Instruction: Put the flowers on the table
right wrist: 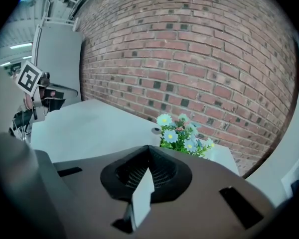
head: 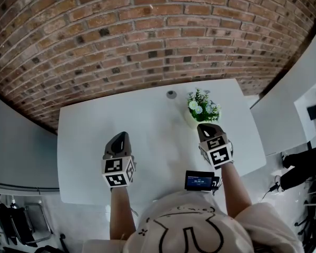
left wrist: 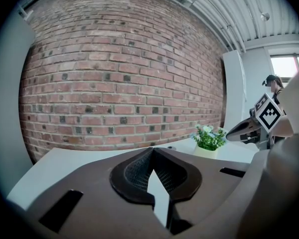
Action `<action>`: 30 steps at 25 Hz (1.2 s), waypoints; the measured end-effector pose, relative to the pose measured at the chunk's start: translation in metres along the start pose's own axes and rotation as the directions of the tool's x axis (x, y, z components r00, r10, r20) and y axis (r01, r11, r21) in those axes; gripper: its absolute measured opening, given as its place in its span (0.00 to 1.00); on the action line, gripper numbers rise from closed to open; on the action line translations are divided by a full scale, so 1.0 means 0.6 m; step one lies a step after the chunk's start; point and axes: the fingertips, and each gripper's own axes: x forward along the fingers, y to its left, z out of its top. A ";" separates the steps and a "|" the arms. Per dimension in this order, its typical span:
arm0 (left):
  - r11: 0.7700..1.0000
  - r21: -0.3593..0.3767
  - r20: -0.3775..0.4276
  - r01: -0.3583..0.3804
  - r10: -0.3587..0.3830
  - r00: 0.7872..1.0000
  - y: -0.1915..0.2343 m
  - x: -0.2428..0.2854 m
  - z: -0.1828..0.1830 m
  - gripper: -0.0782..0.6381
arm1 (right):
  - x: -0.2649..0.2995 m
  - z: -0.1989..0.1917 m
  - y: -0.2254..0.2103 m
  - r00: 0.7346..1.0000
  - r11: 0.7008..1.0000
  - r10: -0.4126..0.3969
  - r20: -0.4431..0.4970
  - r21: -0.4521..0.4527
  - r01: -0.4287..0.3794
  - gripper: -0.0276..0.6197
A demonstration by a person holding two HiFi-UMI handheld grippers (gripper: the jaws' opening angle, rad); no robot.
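Note:
A small potted bunch of flowers [head: 203,109], green leaves with white and pale blue blooms in a cream pot, stands upright on the white table [head: 147,125] near its far right corner. The right gripper [head: 207,126] hovers just in front of the pot, jaws shut and empty; in the right gripper view the flowers [right wrist: 182,136] rise just beyond its closed tips [right wrist: 148,148]. My left gripper [head: 121,137] hangs over the table's middle left, also shut on nothing [left wrist: 152,151]. From there the flowers [left wrist: 209,138] show at the right, beside the right gripper [left wrist: 244,131].
A brick wall [head: 147,30] runs behind the table. A round grey grommet [head: 171,94] sits at the table's back edge, left of the pot. White panels [head: 284,104] flank the table's right side. A small screen device [head: 199,181] hangs at the person's chest.

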 end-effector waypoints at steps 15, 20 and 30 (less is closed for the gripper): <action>1.000 0.013 0.168 0.023 -0.024 0.986 -0.017 -0.106 0.040 0.13 | -0.139 0.058 0.035 0.937 0.996 -0.090 0.337 0.028 0.086 0.07; 0.997 0.053 0.249 0.063 -0.075 0.966 -0.034 -0.136 0.059 0.13 | -0.176 0.065 0.049 0.893 0.996 -0.074 0.444 0.080 0.043 0.07; 0.994 0.085 0.311 0.074 -0.097 0.945 -0.039 -0.168 0.075 0.13 | -0.238 0.078 0.058 0.822 0.993 -0.112 0.558 0.100 0.067 0.07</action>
